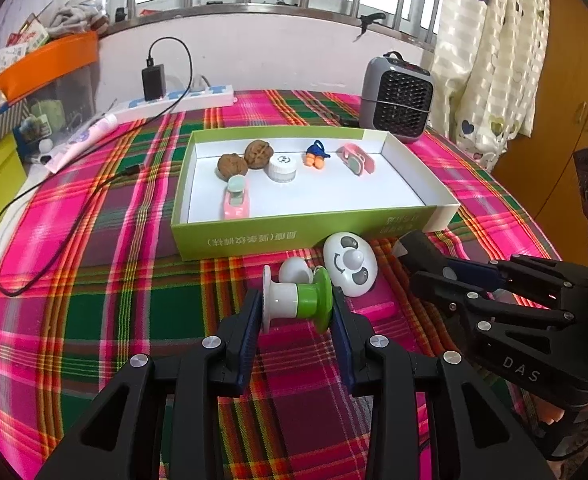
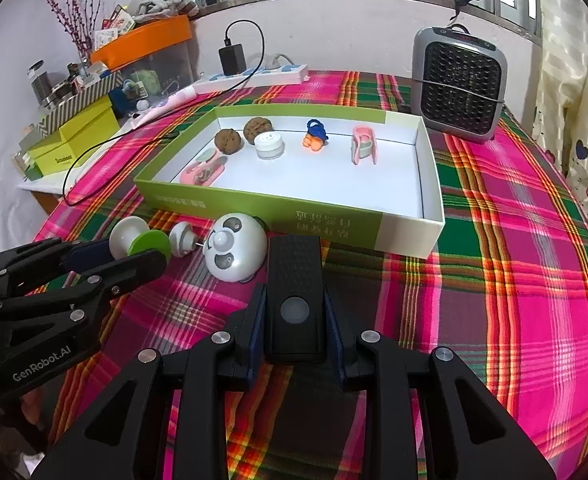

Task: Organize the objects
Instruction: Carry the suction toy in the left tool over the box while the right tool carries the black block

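My left gripper (image 1: 297,304) is shut on a white and green spool (image 1: 298,300), held sideways just above the plaid cloth in front of the green-walled box (image 1: 253,240). It also shows in the right wrist view (image 2: 133,256) with the spool (image 2: 141,242). My right gripper (image 2: 294,312) is shut on a black remote (image 2: 294,292) near the box's front wall (image 2: 253,210). A white panda toy (image 1: 350,264) (image 2: 235,252) and a small white knob (image 1: 294,270) (image 2: 181,239) lie between the grippers. The box holds two walnuts (image 1: 245,160), a white cap (image 1: 281,168), an orange-blue toy (image 1: 316,156) and two pink toys (image 1: 235,200).
A grey heater (image 1: 398,100) (image 2: 460,84) stands behind the box at the right. A power strip (image 1: 181,98) with a black charger and cable runs along the back left. Yellow boxes (image 2: 77,136) and an orange-lidded bin (image 2: 145,44) crowd the left edge. A curtain hangs at right.
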